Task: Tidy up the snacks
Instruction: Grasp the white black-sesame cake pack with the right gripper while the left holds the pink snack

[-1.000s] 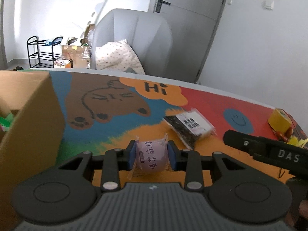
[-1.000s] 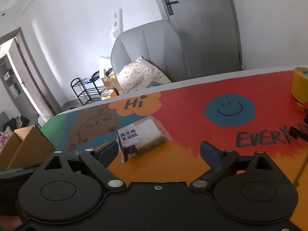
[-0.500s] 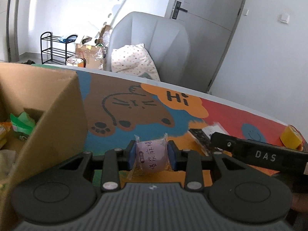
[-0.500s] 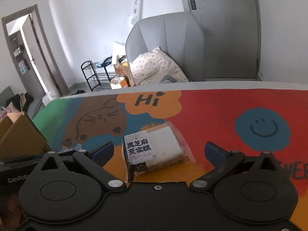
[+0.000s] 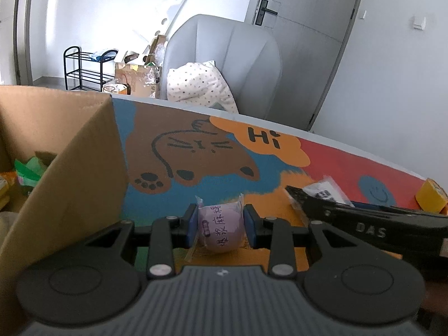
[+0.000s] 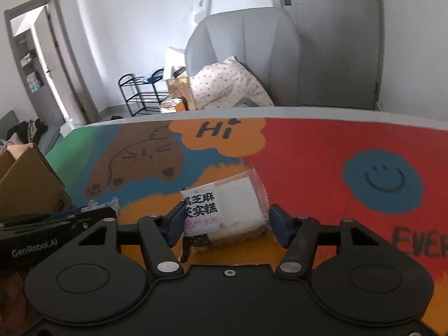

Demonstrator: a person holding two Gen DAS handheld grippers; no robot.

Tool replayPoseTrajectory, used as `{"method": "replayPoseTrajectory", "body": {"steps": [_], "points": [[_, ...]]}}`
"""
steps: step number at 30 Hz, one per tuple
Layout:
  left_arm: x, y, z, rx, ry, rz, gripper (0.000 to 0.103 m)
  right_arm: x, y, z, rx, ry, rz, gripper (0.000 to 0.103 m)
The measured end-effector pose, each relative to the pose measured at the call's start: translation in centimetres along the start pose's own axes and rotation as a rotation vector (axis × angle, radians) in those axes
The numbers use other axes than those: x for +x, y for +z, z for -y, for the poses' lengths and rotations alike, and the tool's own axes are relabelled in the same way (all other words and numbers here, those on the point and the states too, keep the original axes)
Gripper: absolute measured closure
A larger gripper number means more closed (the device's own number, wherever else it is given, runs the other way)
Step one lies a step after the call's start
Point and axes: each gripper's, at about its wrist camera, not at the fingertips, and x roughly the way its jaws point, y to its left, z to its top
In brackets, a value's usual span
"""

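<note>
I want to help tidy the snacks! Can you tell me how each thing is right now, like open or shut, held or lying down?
left gripper: shut on the pink snack ball.
pink snack ball: wrapped, held off the table.
right gripper: jaws have just been closing around the sesame cake packet.
sesame cake packet: sealed, lying on the table between the pads.
cardboard box: open, wrappers inside.
door: shut.

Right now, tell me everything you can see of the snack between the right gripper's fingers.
The snack is a flat, squarish cake sealed in clear plastic wrap with a crimped edge. It looks pale on top with a dark layer beneath, and a white label with black Chinese print covers its left part. It lies flat on the orange patch of the table mat. The right hand-held gripper has just been closing around it; its blue pads sit at both sides of the wrap.
</note>
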Motion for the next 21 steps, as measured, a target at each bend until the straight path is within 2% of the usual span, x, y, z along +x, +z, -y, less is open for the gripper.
{"method": "replayPoseTrajectory", "body": {"steps": [9, 21], "points": [[-2.1, -0.9, 0.5, 0.019, -0.017, -0.013, 0.070, -3.3, -2.5, 0.2, 0.078, -0.051, 0.013, 0.047], [-6.5, -0.9, 1.3, 0.057, -0.049, 0.019, 0.070, -8.7, -4.0, -0.8, 0.153, -0.066, 0.077, 0.048]]}}
